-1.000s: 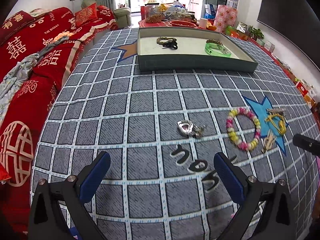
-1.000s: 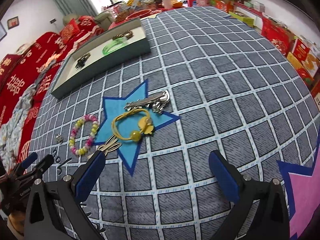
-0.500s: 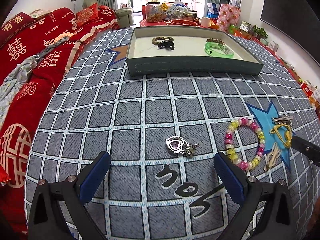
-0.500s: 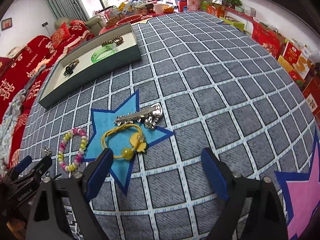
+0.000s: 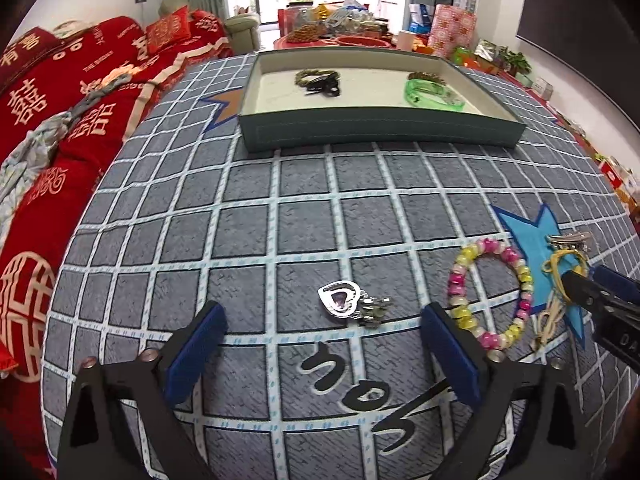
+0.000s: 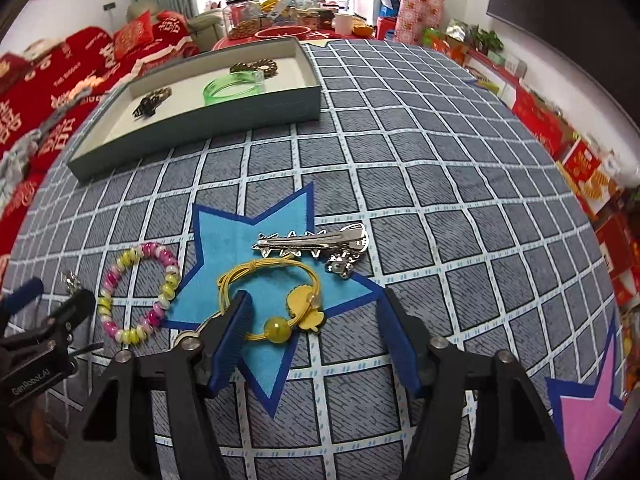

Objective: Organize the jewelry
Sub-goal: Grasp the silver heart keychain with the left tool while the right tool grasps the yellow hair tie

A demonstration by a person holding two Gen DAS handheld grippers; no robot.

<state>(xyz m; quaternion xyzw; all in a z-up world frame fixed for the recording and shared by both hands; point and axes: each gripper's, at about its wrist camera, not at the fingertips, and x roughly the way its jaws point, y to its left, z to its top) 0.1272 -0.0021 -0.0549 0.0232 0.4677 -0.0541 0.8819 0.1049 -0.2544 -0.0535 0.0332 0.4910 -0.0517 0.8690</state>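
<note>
The right gripper (image 6: 316,336), low in the frame, has just been closing around the yellow hair tie (image 6: 276,300) on the blue star (image 6: 240,236), pads not yet touching. Next: pinch, lift, carry to the tray (image 6: 200,120) upper left. The left gripper (image 5: 320,344) hangs spread over the heart pendant (image 5: 340,302).

You are looking at a grey grid-patterned cloth (image 5: 304,208) carrying a shallow grey rectangular tray (image 5: 380,132) at its far side. In the tray are lying a green translucent bangle (image 5: 434,94) to the right and a dark beaded bracelet (image 5: 318,80) to the left. Nearer you, a silver heart-shaped pendant (image 5: 340,303) is sitting left of a pink-and-yellow beaded bracelet (image 6: 138,294). Right of that, on a blue star patch (image 6: 256,240), a yellow elastic hair tie (image 6: 276,300) is lying just before a silver metal hair clip (image 6: 312,242).
</note>
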